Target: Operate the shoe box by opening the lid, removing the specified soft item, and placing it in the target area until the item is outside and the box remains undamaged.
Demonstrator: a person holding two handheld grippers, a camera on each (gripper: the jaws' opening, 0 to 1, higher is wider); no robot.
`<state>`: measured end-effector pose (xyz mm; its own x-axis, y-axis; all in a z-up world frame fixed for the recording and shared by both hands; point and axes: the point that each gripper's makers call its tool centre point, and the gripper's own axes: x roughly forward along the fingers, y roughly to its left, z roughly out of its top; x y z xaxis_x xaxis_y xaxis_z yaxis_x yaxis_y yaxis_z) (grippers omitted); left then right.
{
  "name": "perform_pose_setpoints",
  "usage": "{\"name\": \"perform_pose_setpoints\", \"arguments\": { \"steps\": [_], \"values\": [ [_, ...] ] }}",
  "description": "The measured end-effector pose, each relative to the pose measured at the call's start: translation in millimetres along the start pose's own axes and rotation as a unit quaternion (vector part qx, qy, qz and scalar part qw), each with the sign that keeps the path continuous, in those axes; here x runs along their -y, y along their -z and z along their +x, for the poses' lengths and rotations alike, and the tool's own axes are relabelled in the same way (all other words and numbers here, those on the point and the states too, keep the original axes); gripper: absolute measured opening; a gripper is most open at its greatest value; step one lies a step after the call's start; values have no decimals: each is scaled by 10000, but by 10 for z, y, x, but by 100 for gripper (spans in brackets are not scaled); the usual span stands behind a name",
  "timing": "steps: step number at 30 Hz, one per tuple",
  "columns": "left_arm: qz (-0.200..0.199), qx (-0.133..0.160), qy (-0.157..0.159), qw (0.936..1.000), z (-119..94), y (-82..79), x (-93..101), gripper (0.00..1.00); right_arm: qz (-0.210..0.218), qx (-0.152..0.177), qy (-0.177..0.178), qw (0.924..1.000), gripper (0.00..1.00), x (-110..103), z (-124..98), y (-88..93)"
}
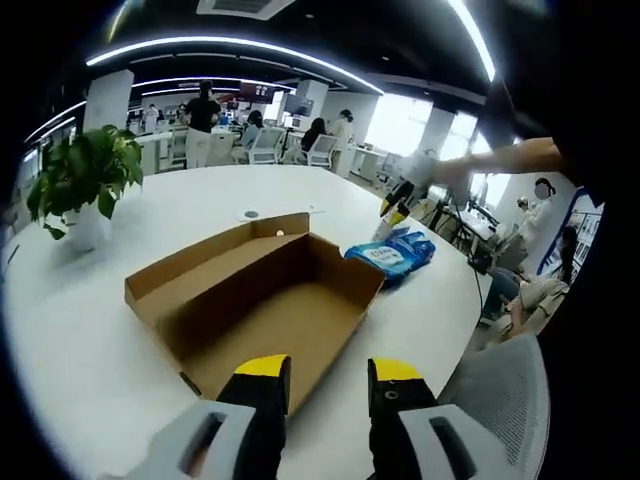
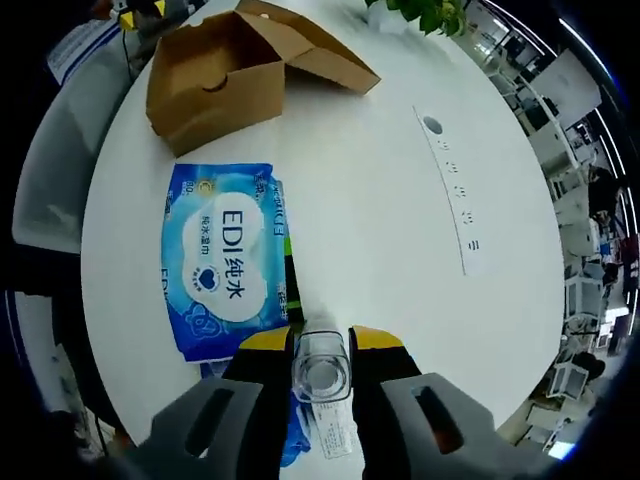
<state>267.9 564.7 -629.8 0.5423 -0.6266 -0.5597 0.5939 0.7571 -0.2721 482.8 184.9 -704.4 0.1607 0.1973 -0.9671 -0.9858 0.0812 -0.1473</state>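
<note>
A brown cardboard shoe box point(image 1: 265, 300) lies on the white round table point(image 1: 80, 330) with its lid folded back and an empty inside. My left gripper point(image 1: 328, 385) hangs open at the box's near edge with nothing between its fingers. A soft blue wipes pack point(image 1: 392, 255) rests on the table just right of the box. The right gripper point(image 1: 398, 208) comes down onto its far end, held by a person's arm. In the right gripper view the pack point(image 2: 225, 260) lies flat. My right gripper point(image 2: 321, 342) is closed on the pack's clear plastic end. The box point(image 2: 215, 85) stands beyond it.
A potted plant point(image 1: 85, 175) stands at the table's left side, seen also as leaves point(image 2: 420, 12). A grey chair point(image 1: 500, 390) sits by the near right edge. A socket strip point(image 2: 450, 165) runs across the tabletop. People and desks fill the office behind.
</note>
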Motion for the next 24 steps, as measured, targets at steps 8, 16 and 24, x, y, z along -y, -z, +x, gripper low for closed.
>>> {"name": "perform_pose_setpoints", "arguments": {
  "steps": [8,16,24],
  "values": [
    [3,-74,44,10000,36,30,4,31,-112,-93,-131,9998,19,43,4,-4],
    [18,-76,55,10000,55,9,-7,31,-209,-163,-179,9995,20,109,29,20],
    [-1,-105,134,9999,73,21,14,28,-230,-172,-198,9994,20,104,34,13]
  ]
}}
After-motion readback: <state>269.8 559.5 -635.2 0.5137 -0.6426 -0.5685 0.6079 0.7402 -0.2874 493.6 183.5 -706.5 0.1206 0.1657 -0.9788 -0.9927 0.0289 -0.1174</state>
